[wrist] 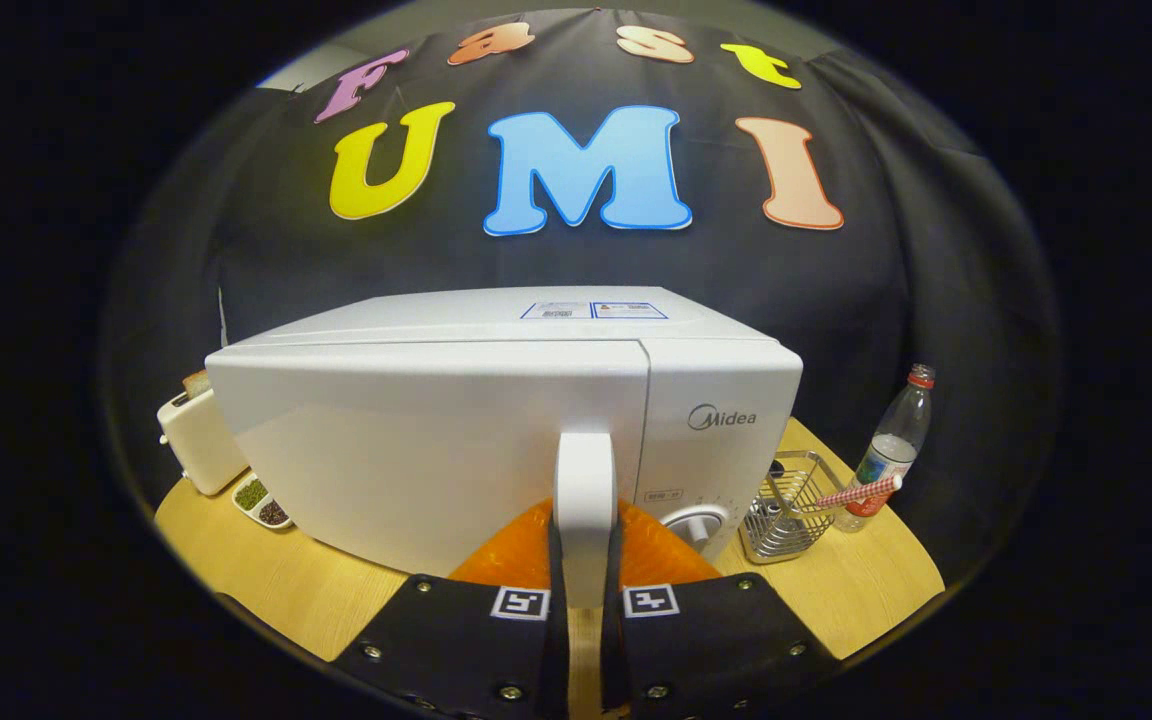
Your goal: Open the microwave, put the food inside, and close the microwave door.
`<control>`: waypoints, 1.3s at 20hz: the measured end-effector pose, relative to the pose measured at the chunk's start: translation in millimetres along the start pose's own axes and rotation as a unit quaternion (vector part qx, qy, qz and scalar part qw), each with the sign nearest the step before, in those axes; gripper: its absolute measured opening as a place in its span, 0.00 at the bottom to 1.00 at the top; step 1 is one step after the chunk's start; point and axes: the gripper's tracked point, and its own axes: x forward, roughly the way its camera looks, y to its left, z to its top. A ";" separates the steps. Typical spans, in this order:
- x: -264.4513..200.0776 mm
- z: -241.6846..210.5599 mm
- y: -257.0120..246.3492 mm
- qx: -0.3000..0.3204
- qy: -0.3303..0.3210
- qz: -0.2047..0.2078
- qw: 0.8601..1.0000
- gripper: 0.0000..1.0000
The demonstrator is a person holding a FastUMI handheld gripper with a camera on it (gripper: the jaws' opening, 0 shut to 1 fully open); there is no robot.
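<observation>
- The step in hand looks like the first one, opening the microwave [496, 440]: its door [426, 450] lies flush with the body, and the gripper [586, 590] has its two fingers pinched on the upright door handle [586, 500], one finger on each side of it.
- The fingers are drawn close together with only the handle between them, so the hold seems firm, though the fisheye bends the view here and I cannot be sure how hard they press.
- The next move, as I judge it, calls for a pull back toward the person along an arc, since the handle sits by the control panel and the hinge is most likely on the far left side of the door; a straight tug could drag the whole microwave across the table [276, 580].
- Something orange [656, 555] lies just behind the fingers below the handle; it may be the food or its dish, but I cannot tell which.
- Count: one microwave, one door handle, one control knob [698, 525].
- To the left of the microwave: one toaster [198, 440], and one small white dish [261, 503] with two compartments of grains.
- To the right: one wire basket [786, 505] holding one striped stick-like item [861, 492], and one plastic bottle [891, 450] with a red cap just beyond it.
</observation>
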 end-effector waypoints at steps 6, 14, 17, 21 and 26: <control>-58.5 -24.0 17.7 -0.008 0.000 0.005 1.000 0.13; -133.5 -52.9 65.2 0.009 0.018 0.018 1.000 0.17; -156.8 -62.3 86.2 0.020 0.021 0.018 0.999 0.21; -182.7 -75.2 119.8 0.018 0.023 0.031 0.999 0.24; -207.9 -88.6 154.9 0.028 0.030 0.021 0.999 0.24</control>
